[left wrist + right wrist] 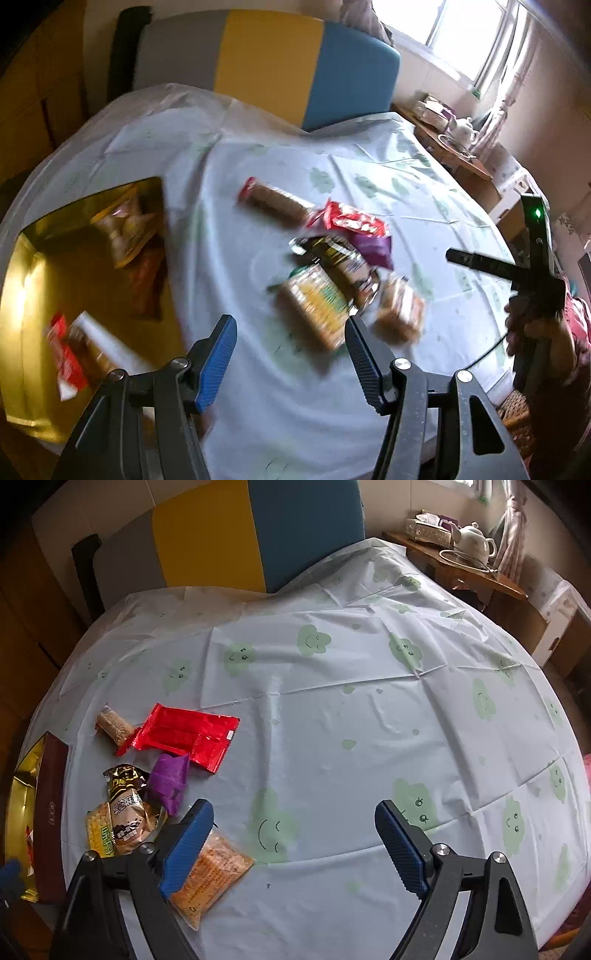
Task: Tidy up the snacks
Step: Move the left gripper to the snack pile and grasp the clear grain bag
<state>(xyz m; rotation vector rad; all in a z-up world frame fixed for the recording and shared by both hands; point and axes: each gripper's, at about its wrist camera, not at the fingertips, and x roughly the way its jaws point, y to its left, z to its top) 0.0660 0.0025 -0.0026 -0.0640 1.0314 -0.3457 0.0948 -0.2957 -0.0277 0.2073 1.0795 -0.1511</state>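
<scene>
Both my left gripper (291,354) and right gripper (295,834) hang wide and empty, snack packets (125,812) ahead-left awaiting the gold box (33,295)

Daylight enters through the window (476,37), blown out white. Left wrist view motion-blurred; right wrist view sharp. Glare on gold box (22,295). Fisheye bending, dark corners.
</scene>
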